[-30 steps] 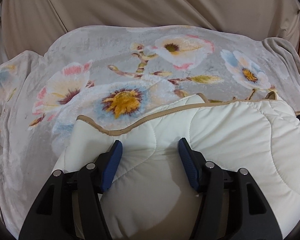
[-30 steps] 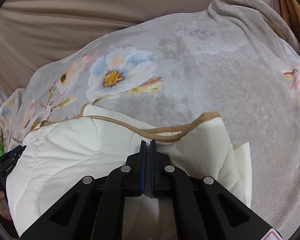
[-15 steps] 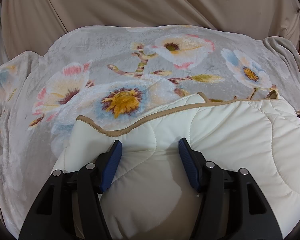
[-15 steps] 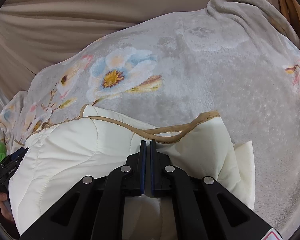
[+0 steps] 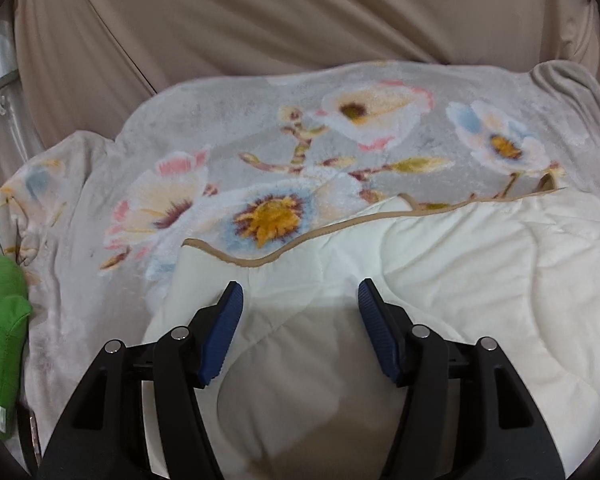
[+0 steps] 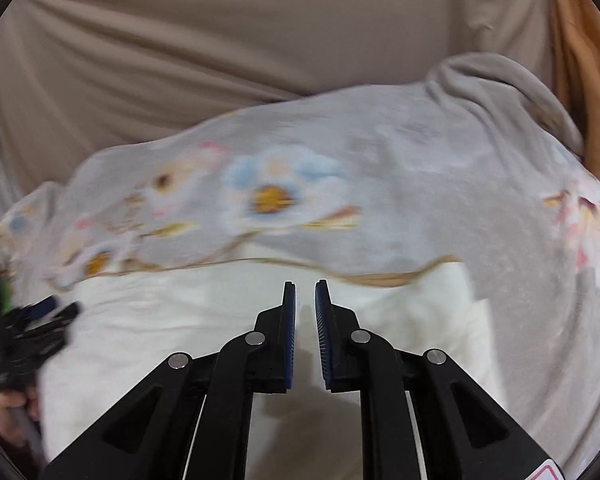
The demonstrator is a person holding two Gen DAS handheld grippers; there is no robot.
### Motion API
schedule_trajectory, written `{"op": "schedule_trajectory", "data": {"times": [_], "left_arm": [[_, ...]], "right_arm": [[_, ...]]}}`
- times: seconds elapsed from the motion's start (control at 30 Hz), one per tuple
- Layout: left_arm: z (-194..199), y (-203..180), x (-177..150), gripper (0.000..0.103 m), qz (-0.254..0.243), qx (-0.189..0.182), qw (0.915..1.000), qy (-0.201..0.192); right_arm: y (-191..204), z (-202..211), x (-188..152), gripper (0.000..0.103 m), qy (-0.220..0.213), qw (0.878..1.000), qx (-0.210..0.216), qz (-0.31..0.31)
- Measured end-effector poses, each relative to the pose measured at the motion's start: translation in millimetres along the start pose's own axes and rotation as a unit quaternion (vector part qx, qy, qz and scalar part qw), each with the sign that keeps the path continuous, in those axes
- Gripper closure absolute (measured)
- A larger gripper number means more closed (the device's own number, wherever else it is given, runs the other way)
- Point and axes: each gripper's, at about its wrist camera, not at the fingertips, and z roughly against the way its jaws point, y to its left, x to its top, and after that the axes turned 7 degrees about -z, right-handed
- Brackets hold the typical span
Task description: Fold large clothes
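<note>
A cream quilted garment with tan piping is lying folded on the grey floral fleece blanket, while the left gripper is hovering wide open and the right gripper is standing slightly parted, both empty; folding is looking nearly finished.

One quilted garment, one blanket (floral).

A grey floral blanket covered the bed. On it lay a folded cream quilted garment, its tan-trimmed edge towards the far side, and a green cloth rested on the blanket's left edge.
</note>
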Motion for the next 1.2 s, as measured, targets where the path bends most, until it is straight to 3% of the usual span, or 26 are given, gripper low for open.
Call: {"op": "schedule_trajectory", "data": {"times": [0.13,0.3,0.53,0.67,0.87,1.1,1.2], "left_arm": [[23,0,-9,0.042,0.004,-0.019,0.9998,0.002],[41,-5,-17,0.042,-0.011,-0.006,0.9999,-0.006],[44,-9,-19,0.042,-0.007,-0.009,0.9999,-0.005],[45,-9,-22,0.042,-0.005,-0.008,0.9999,-0.003],[44,-6,-26,0.041,-0.005,-0.008,0.9999,-0.003],[43,-1,-31,0.04,0.0,-0.014,0.9999,-0.003],[47,19,-34,0.04,0.023,-0.022,0.9994,-0.009]], "right_arm": [[54,14,-24,0.09,0.031,0.997,0.047,0.058],[80,17,-54,0.09,0.062,0.992,0.079,0.083],[75,4,-72,0.09,0.088,0.99,0.074,0.077],[69,6,-75,0.096,0.085,0.991,0.069,0.076],[21,24,-71,0.101,0.063,0.996,0.037,0.04],[-79,41,-68,0.103,0.043,0.997,-0.032,-0.047],[-115,47,-66,0.103,0.034,0.994,-0.061,-0.089]]}}
